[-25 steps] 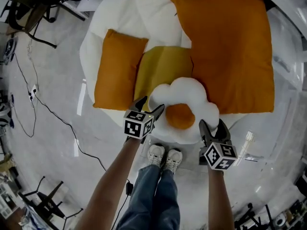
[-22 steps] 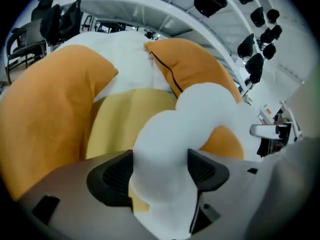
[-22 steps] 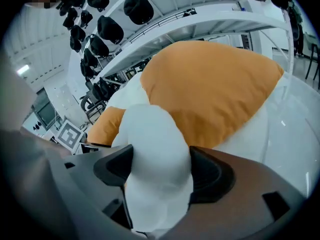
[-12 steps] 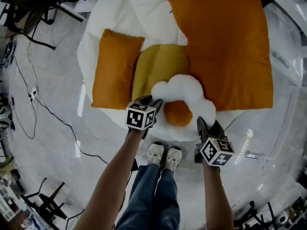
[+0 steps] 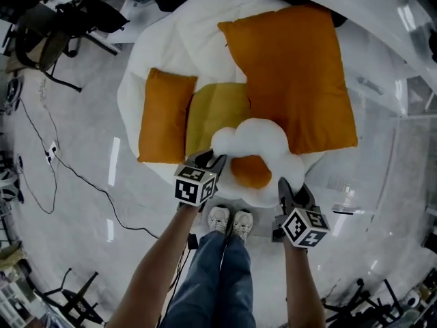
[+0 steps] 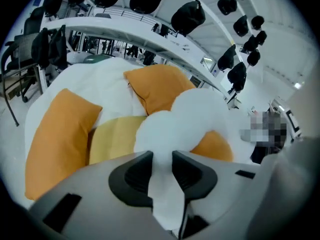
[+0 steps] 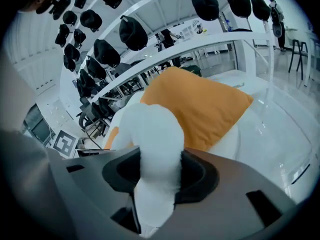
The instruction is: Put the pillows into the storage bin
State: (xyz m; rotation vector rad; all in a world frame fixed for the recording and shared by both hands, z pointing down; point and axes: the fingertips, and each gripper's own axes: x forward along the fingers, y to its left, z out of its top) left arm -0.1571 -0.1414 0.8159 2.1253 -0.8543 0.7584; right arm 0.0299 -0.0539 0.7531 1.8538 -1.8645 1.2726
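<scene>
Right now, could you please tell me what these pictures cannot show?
Yellow pillow: head view, edges covered by the large orange pillow and the egg pillow.
Underside of the egg pillow: hidden in every view.
Storage bin: I cannot pick it out in any view.

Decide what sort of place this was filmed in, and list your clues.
Probably an open office or lab, not a home: black office chairs, a long curved white counter, and cables trailing across a glossy floor.
</scene>
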